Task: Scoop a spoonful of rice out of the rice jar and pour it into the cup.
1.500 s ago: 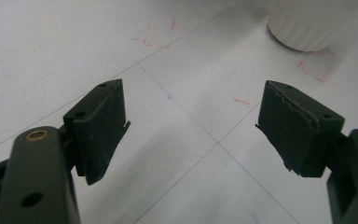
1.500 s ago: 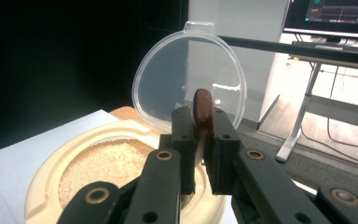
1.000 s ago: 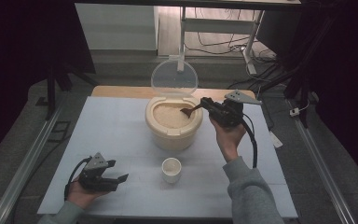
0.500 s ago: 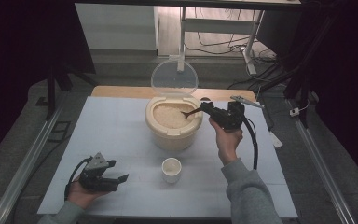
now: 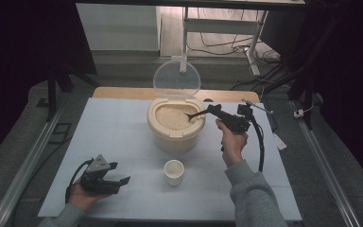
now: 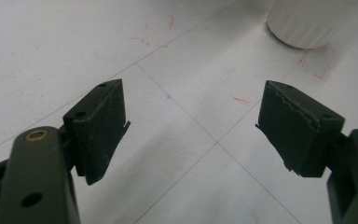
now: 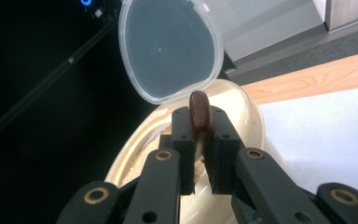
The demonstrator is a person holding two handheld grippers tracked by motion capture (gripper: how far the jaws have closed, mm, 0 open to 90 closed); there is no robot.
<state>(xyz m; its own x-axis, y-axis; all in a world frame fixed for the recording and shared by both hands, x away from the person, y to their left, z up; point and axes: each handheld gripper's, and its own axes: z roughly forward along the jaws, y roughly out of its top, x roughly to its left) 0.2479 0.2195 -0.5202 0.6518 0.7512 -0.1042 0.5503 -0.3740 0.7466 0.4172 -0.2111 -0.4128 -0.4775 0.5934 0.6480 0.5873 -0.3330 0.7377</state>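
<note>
A cream rice container (image 5: 176,135) stands mid-table with its clear lid (image 5: 177,79) tipped up behind it; pale rice (image 5: 172,116) fills the inside. My right gripper (image 5: 212,109) is shut on the handle of a dark brown spoon (image 5: 196,113), whose bowl end lies in the rice. In the right gripper view the spoon (image 7: 199,112) sticks out between the closed jaws, above the container's rim (image 7: 254,122). A small white cup (image 5: 174,171) stands in front of the container. My left gripper (image 5: 122,173) rests open at the front left, nothing between its pads (image 6: 100,126); the cup (image 6: 307,23) lies beyond it.
The white table sheet (image 5: 113,132) carries thin grid lines and small red marks (image 6: 158,28). A wooden tabletop edge (image 5: 123,93) shows behind the sheet. Metal rails (image 5: 23,165) run along both sides, and a desk frame with cables (image 5: 246,42) stands at the back.
My right gripper has come down and toward the container with the spoon, whose tip now reaches into the rice. The left gripper has stayed put.
</note>
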